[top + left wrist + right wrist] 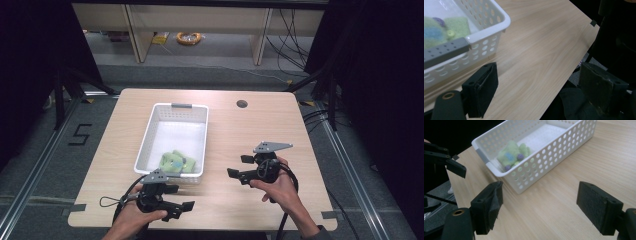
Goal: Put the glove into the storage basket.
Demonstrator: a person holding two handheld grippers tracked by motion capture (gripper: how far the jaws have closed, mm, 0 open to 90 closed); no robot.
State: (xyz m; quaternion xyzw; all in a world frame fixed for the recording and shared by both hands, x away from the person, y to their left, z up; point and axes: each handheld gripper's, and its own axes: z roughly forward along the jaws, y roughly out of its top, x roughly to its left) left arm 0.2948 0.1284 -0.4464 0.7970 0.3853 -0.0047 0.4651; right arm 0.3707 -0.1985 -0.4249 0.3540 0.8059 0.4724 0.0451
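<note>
A black numeral "5" (80, 135) marked on the grey floor to the left of the table is the one piece of writing that can be read; the basket and the grippers carry no legible label.

On the light wood table (250, 135), a white perforated basket (150, 137) with grey handle strips holds a soft green plush toy (176, 162) at its near end — fuzzy pale-green fabric with a blue patch and small purple and yellow-green dots, lying against the near wall.

The left gripper (181, 207), held in the person's left hand (137, 216), sits low at the table's near edge just in front of the basket, its jaws spread wide with nothing between them. The right gripper (241, 167), in the right hand (280, 190), hovers over bare wood to the right of the basket — jaws likewise spread and empty.

The high view alone takes in the floor, the shelving behind the table and a round hole (242, 104) near the table's far edge. The left gripper view brings the basket's grey handle (445, 51) and corner up close beside the table's edge. The right gripper view looks through the basket's side holes at the toy (511, 153) and catches the left gripper (447, 161) at the far left.
</note>
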